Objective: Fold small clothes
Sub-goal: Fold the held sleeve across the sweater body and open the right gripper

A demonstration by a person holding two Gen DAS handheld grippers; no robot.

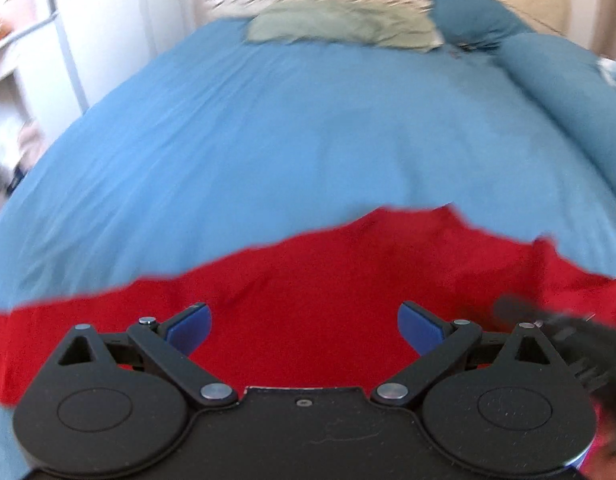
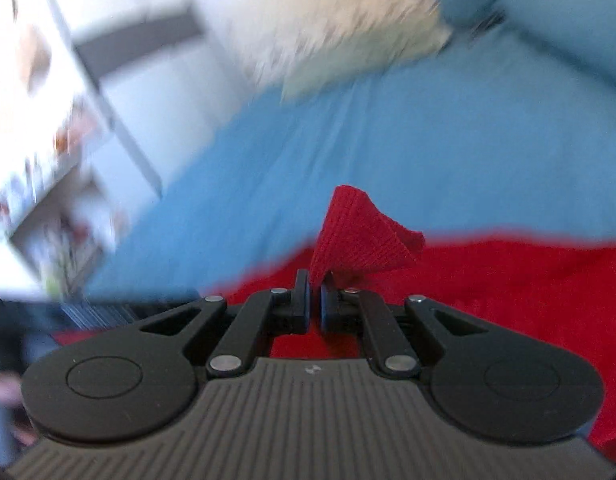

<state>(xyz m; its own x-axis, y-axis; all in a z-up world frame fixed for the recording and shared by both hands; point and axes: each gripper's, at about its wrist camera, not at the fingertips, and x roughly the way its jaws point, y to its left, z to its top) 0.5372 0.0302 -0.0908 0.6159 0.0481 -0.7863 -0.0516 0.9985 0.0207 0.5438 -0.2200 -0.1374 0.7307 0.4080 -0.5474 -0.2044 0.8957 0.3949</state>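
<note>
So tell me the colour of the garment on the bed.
Red, clearest in the right wrist view.

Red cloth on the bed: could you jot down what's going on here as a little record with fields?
surface: bed with blue sheet
garment: red cloth, spread near the front of the bed
right tool: shut, pinching a corner of the red cloth, which sticks up past its fingers
left tool: open, nothing between its fingers, red cloth beneath it
far end of bed: pale green cloth, blue pillows
picture quality: right view heavily blurred
</note>
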